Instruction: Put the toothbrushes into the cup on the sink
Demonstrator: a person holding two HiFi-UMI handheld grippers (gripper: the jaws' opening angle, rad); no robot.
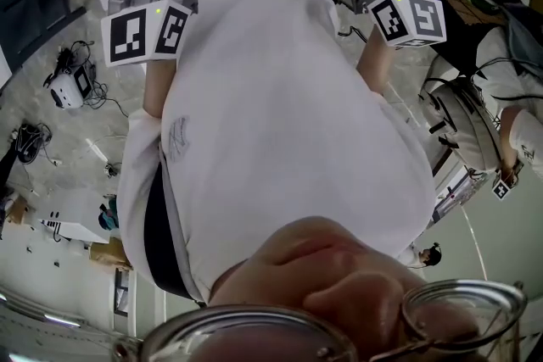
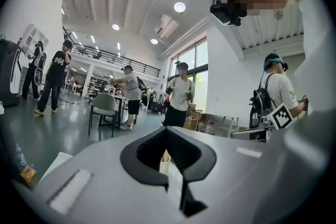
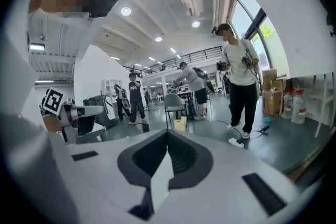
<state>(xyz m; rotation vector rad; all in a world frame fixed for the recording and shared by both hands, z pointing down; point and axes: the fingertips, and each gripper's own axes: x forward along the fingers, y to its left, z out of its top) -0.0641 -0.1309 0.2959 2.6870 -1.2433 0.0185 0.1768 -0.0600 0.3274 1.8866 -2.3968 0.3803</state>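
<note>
Ahead of my white shirt, left gripper and right gripper, jaws pressed together, both empty. No toothbrushes, cup or sink in view; I risk reaching blind and missing them.

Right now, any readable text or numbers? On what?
None is legible.
Black T-shirt in the left gripper view: white letters, too small.
Black T-shirt in the right gripper view: white print, blurred.
White shirt, head view: grey print, blurred.
Left marker cube, right marker cube: square patterns, no words.
</note>
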